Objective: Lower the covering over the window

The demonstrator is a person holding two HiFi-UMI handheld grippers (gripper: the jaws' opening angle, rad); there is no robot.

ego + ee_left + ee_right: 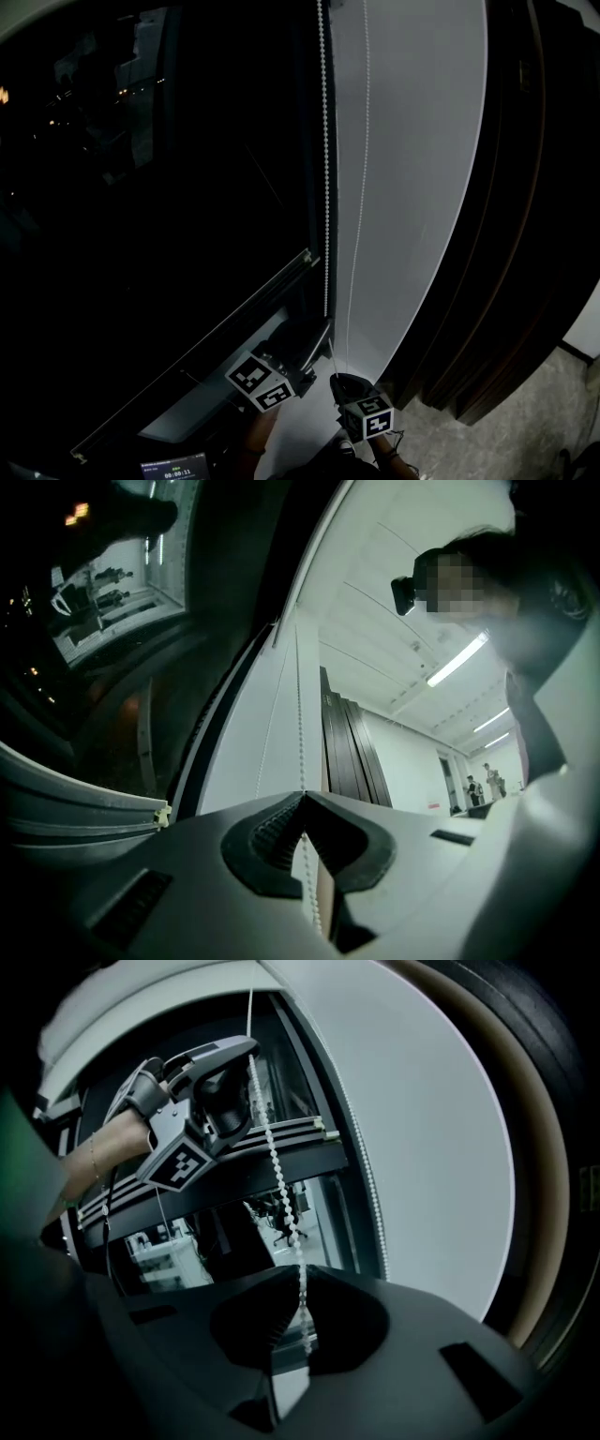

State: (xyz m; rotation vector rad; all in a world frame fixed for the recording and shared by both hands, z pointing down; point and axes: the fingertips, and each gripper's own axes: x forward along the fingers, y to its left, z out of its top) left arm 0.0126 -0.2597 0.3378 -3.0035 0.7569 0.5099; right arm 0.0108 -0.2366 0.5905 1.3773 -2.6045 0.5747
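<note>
A white bead chain (325, 187) hangs beside the dark window (141, 187), with a thinner second strand (362, 169) to its right over a white flat panel (412, 187). Low down, my left gripper (327, 328) is shut on the chain. In the left gripper view the beads (301, 752) run into the closed pads (272, 832). My right gripper (336, 379) sits just below it, also shut on the chain. In the right gripper view the chain (277, 1171) runs from the left gripper (246, 1054) above down into the right gripper (302, 1277).
A dark window frame and sill (234, 319) slant across the lower left. Dark vertical slats (525, 234) stand to the right of the white panel, with tiled floor (562, 403) beyond. A small lit display (173, 466) shows at the bottom edge. Distant people (473, 787) stand in the room.
</note>
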